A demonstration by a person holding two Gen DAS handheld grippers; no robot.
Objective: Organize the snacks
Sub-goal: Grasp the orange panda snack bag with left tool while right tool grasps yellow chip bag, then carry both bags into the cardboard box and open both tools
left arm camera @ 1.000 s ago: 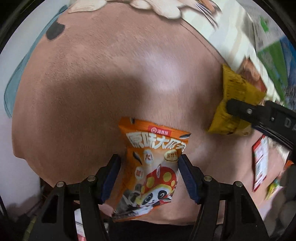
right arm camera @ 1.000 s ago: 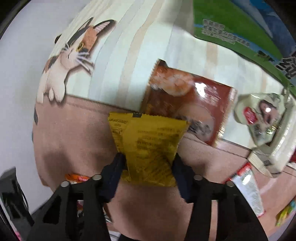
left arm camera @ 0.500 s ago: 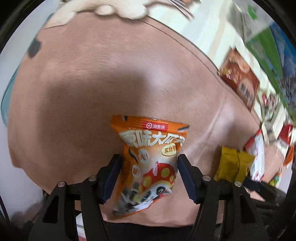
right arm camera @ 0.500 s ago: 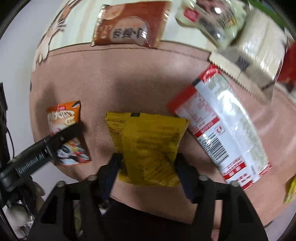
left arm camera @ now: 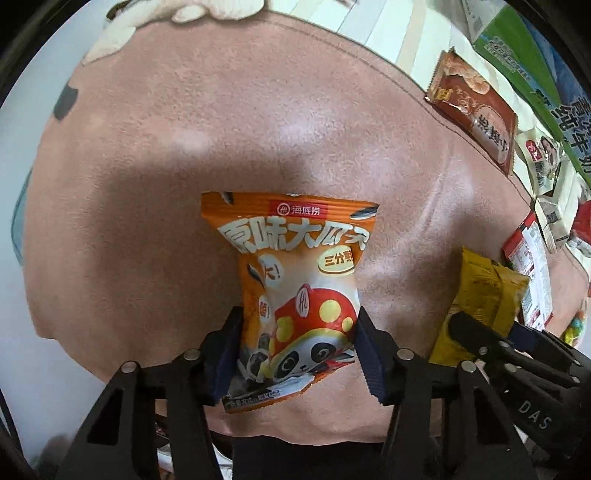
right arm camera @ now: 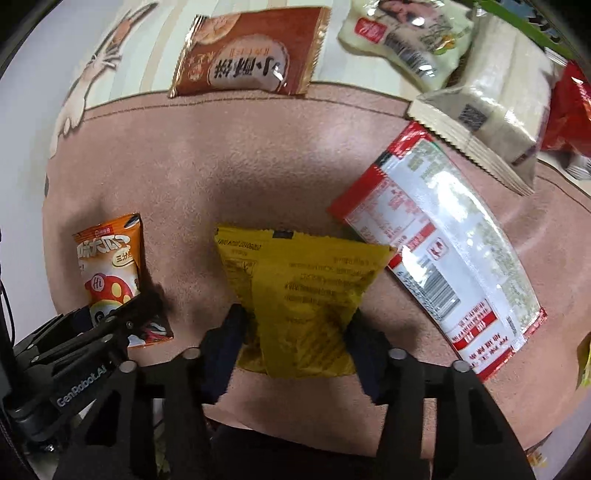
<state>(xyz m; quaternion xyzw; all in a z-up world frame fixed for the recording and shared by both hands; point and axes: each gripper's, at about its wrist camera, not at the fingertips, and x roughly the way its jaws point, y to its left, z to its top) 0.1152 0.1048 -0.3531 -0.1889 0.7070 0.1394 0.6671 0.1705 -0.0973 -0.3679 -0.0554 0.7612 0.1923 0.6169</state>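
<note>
Across the pink-brown mat (right arm camera: 258,158) that covers the worktop, going left to right in the right wrist view: a cat drawing (right arm camera: 92,85) at the mat's pale far-left edge, a brown biscuit packet (right arm camera: 247,55) lying flat on the striped border, a pale green-white packet (right arm camera: 406,29) beyond it, then a beige multi-pack (right arm camera: 491,107) with a crimped end, and a red packet (right arm camera: 569,110) at the far right edge. A long red-and-white packet (right arm camera: 443,254) lies slantwise on the mat just beside the yellow packet's right corner; whether the two touch I cannot tell. Nothing lies on the mat between the two pairs of tongs.

The left tongs (left arm camera: 297,354) are closing, their blue pads against the lower sides of the orange seed packet (left arm camera: 295,277), which stands out forward from them over the mat, printed face up. The right tongs (right arm camera: 295,350) are also closing, pinching the yellow packet (right arm camera: 299,295) at its lower half, its back side showing. In the left wrist view the yellow packet (left arm camera: 484,295) sits to the right of the orange one, near but apart.
</note>
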